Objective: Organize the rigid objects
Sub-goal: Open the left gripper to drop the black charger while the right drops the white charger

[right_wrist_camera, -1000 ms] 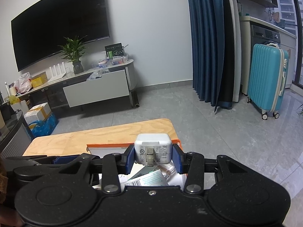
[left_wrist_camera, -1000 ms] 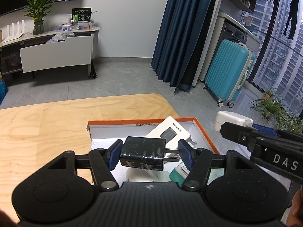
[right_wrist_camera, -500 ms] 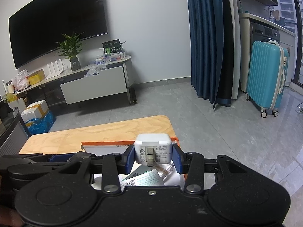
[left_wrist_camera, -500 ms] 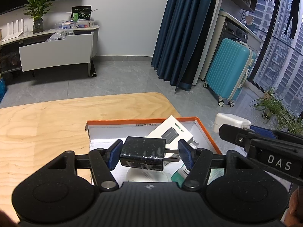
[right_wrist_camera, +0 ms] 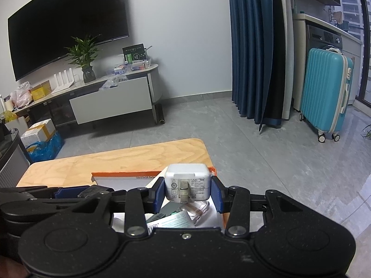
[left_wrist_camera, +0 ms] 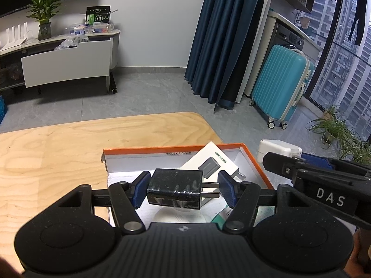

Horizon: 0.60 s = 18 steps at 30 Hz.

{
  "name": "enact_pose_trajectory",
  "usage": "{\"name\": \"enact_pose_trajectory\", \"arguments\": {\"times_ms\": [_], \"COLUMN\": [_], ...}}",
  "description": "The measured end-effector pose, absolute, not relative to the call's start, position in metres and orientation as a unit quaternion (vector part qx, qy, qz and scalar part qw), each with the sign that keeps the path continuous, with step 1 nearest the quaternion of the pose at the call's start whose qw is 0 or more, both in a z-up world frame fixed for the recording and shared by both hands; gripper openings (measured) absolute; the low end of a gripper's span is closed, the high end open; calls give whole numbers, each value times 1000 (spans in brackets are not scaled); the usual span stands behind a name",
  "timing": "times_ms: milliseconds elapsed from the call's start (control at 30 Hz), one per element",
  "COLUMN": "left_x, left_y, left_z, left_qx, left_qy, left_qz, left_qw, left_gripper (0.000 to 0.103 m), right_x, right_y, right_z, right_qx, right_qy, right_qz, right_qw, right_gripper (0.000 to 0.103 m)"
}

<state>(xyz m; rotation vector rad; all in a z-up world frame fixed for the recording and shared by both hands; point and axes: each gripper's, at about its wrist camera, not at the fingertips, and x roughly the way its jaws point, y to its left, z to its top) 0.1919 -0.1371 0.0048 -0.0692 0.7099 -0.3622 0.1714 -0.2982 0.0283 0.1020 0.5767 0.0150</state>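
Black charger (left_wrist_camera: 174, 189) lies sideways, prongs pointing right, above the orange-rimmed box (left_wrist_camera: 255, 162); white charger (right_wrist_camera: 187, 182) shows its folded prongs

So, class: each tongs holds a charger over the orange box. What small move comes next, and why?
Probably lower the left tongs and set the black charger into the box: it hangs right over it, while the white charger sits nearer the rim.
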Motion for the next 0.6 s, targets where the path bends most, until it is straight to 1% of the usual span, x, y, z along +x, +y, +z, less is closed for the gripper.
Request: {"name": "enact_pose_trajectory", "arguments": {"times_ms": [300,433,467,500,600], "left_x": [197,199,199,200,200], "left_y": [-138,-137,-136,-136,-137], "left_z": [2,0,0,0,-1], "left_qx": [-33,-32,-32,-32,-32], "left_qy": [348,351,352,352,353], "left_qz": [-177,-175,-174,-174,-172], "left_qw": [920,919,919,919,919], "left_gripper": [64,64,64,64,64], "right_x": [183,187,188,186,179], "right_y": [-298,-301,-305,-308,-316], "right_z": [26,22,21,21,23], "right_qx": [42,45,53,58,72], "right_qy": [285,282,282,281,275], "right_qz": [2,14,16,14,12], "right_qw": [957,958,958,958,959], "right_gripper": [51,53,56,62,62]}}
